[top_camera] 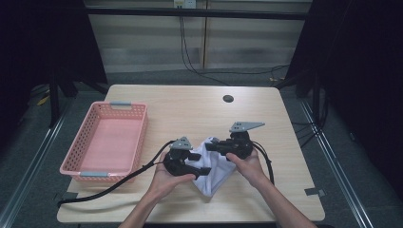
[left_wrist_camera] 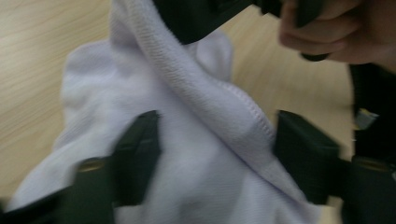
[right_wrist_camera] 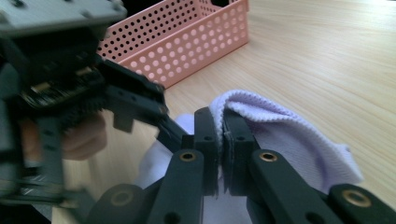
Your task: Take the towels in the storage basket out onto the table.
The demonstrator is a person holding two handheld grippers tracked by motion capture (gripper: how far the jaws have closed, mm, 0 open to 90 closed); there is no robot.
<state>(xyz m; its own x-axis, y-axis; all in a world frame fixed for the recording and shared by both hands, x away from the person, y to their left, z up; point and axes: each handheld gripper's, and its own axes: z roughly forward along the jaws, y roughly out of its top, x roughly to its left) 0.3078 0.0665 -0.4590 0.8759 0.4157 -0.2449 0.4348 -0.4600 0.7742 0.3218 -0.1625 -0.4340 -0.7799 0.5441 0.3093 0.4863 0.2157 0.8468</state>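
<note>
A: Pale wooden table (top_camera: 190,109), dark curtains on either side, cables trailing down the wall behind. Small dark round hole (top_camera: 228,99) in the tabletop near the far edge.

B: Noted. Work item?

A: White knitted cloth (top_camera: 212,175), bunched on the table near the front edge, between the two hands. One part lies flat toward the person, the upper part is lifted.

B: Right gripper (top_camera: 215,145)?

A: Jaws pressed together on a fold of the cloth. The right gripper view has the two black pads nearly meeting with the ribbed edge of the cloth (right_wrist_camera: 275,126) pinched between them and arching over to one side. Right hand (top_camera: 247,166) wraps the body of the tool from behind; grey plate on top.

B: Left gripper (top_camera: 202,172)?

A: Jaws stand partly apart. In the left gripper view the cloth (left_wrist_camera: 187,154) lies between them, a stitched hem running diagonally across the gap. Neither pad visibly presses on it; the picture is somewhat blurred. Not holding, as far as I can see. Left hand (top_camera: 164,180) grips the tool from below, cable looping off toward the table's front left corner.

B: Anything else on the surface?

A: Pink perforated basket (top_camera: 81,164), long and rectangular, with grey handles at both ends, at the table's left side, well apart from the cloth. Same basket (right_wrist_camera: 187,51) appears behind the left gripper (right_wrist_camera: 140,100) in the right gripper view.
</note>
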